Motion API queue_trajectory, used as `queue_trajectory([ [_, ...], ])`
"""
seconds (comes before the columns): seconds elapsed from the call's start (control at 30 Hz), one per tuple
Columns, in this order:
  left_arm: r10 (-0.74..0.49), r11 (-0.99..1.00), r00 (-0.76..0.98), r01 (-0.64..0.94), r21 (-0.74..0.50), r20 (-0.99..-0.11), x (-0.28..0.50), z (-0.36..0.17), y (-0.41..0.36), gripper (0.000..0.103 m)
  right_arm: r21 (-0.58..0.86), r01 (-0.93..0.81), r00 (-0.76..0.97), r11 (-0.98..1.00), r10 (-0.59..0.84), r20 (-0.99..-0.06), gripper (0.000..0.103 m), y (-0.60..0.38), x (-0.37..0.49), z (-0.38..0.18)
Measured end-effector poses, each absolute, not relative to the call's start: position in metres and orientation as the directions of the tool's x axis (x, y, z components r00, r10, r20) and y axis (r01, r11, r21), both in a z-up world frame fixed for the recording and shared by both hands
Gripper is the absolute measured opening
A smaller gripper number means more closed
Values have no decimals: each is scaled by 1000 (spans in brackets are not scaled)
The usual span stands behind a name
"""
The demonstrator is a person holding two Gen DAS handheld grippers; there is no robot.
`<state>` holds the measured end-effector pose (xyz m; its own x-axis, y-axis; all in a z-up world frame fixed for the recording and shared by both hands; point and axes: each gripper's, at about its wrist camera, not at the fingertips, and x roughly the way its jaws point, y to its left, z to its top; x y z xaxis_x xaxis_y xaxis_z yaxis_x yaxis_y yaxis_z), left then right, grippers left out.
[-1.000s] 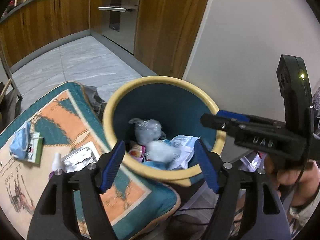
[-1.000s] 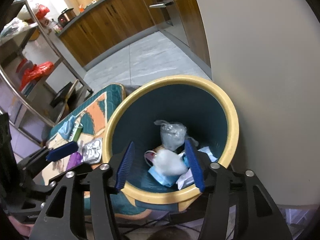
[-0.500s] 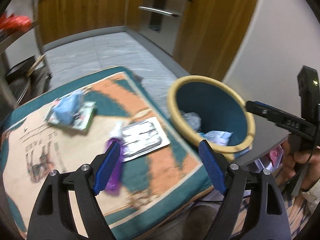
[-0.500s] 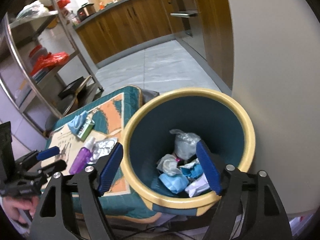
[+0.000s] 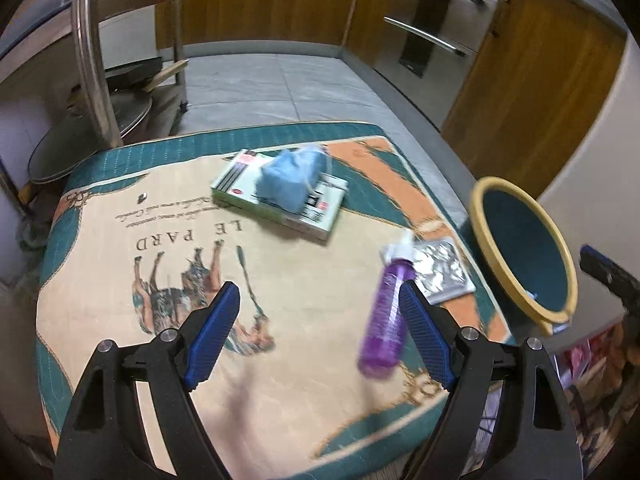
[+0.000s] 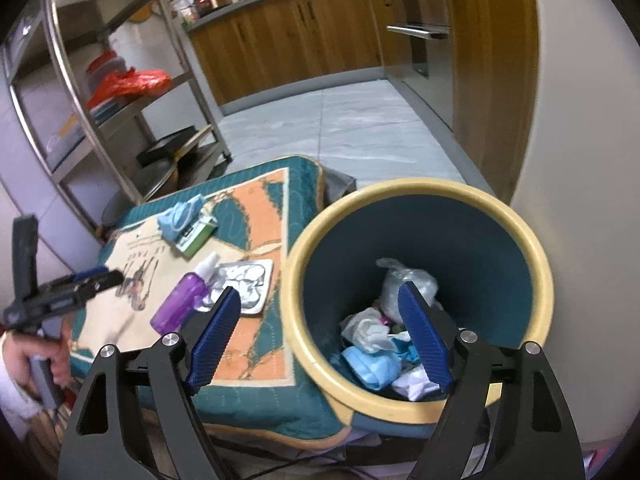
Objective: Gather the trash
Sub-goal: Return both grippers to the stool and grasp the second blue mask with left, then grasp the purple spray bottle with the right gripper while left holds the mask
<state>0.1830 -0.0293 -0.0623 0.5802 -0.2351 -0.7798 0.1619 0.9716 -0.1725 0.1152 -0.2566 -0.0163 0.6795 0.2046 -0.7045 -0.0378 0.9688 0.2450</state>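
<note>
**Blue-padded fingers apart over a quilted cushion and a half-filled bin**

Ribbed blue pads line the black plastic fingers of both tools. We see our left gripper (image 5: 316, 334) spread wide and empty above a quilted cushion (image 5: 120, 360), teal at the border with orange bands and a cream middle. That middle carries a printed horse-like animal and the words "LE PARD"; a line of script above them is too small to read.

On the cushion lie four pieces of trash. A crumpled blue face mask (image 5: 292, 182) sits on top of a flat pale-green carton (image 5: 320, 216) with black stripes whose label we cannot read. Nearer the fingers lies a translucent purple bottle (image 5: 386, 320) with a white spray top, on its side, and just beside its top a crinkled silver blister pack (image 5: 442, 270).

Our right gripper (image 6: 320, 338) hangs over the trash bin (image 6: 536, 264), its fingers opening with nothing between them. The bin is a round tapered tub, cream rim and dark teal inside, standing against the cushion's edge near a plain pale wall. Inside lie a knotted clear bag, white tissue and a blue mask.

Beyond, grey floor tiles run to wooden cabinets with steel handles, and a steel rack (image 6: 60, 92) holds a red plastic bag. A hand (image 6: 36, 354) grips the left tool's handle.
</note>
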Motion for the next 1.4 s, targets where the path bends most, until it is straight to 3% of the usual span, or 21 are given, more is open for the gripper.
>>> queue_trajectory([
  [0.83,-224,973,562,174,-151,-796,299,-92,-34,79,238,-198,542,951,308,-781,82,-181,142,-50],
  [0.9,-231,971,553,178,-157,-800,301,-95,-35,73,239,-200,535,950,310,-786,82,-179,144,-52],
  [1.03,-246,966,516,196,-166,-820,302,-103,-37,33,231,-217,524,948,313,-792,82,-171,145,-55],
  [1.07,-250,965,513,200,-169,-821,301,-104,-36,27,230,-219,520,948,313,-795,82,-169,145,-56],
  [1.17,-277,957,514,220,-187,-812,292,-104,-34,18,225,-227,509,948,312,-802,82,-164,146,-59],
  [1.4,-314,948,534,227,-225,-785,258,-96,-21,17,221,-239,494,945,315,-810,82,-157,145,-63],
])
